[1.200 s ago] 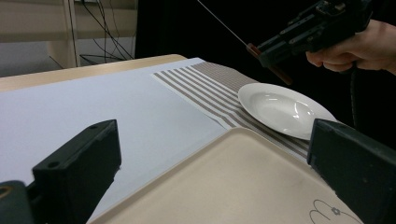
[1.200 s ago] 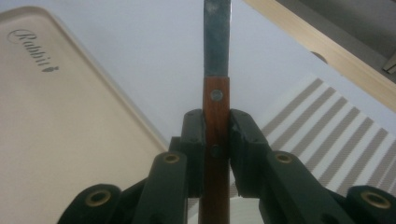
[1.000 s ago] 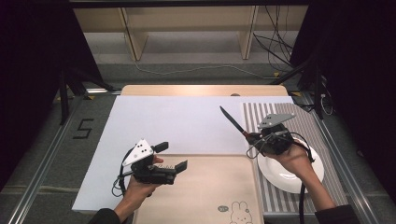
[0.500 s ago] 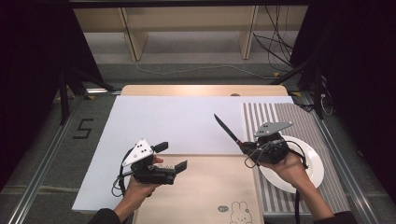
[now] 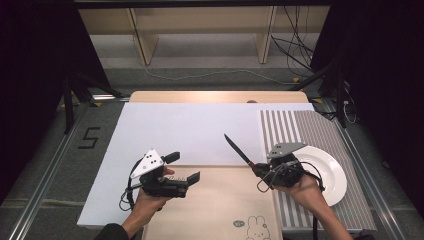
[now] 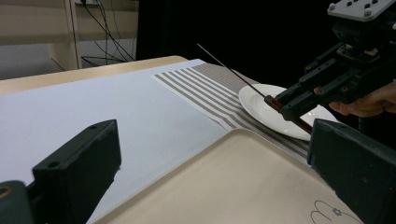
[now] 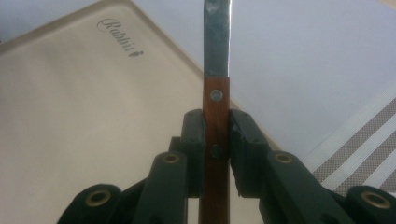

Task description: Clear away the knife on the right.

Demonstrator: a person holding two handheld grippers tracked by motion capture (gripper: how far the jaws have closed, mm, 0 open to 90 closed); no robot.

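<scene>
Quick headcount: two grippers, the left gripper (image 5: pixel 182 167) at lower left of the high view and the right gripper (image 5: pixel 256 169) at lower right. One knife (image 5: pixel 237 149) near the middle, one white plate (image 5: pixel 332 172) at right, one striped placemat (image 5: pixel 305 132) under it, one beige tray (image 5: pixel 225 210) at bottom center, one white mat (image 5: pixel 190 130) on one table (image 5: pixel 200 96).

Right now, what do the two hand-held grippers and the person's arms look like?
Both are black, blocky tools. The left gripper has two thick, square-ended fingers, a white three-cornered plate with dark dots on top and a black cable looping beneath. The right gripper carries a grey three-cornered plate, brass-coloured pivot rivets on its linkage and a looped black cable. A dark sleeve covers the left forearm.
</scene>
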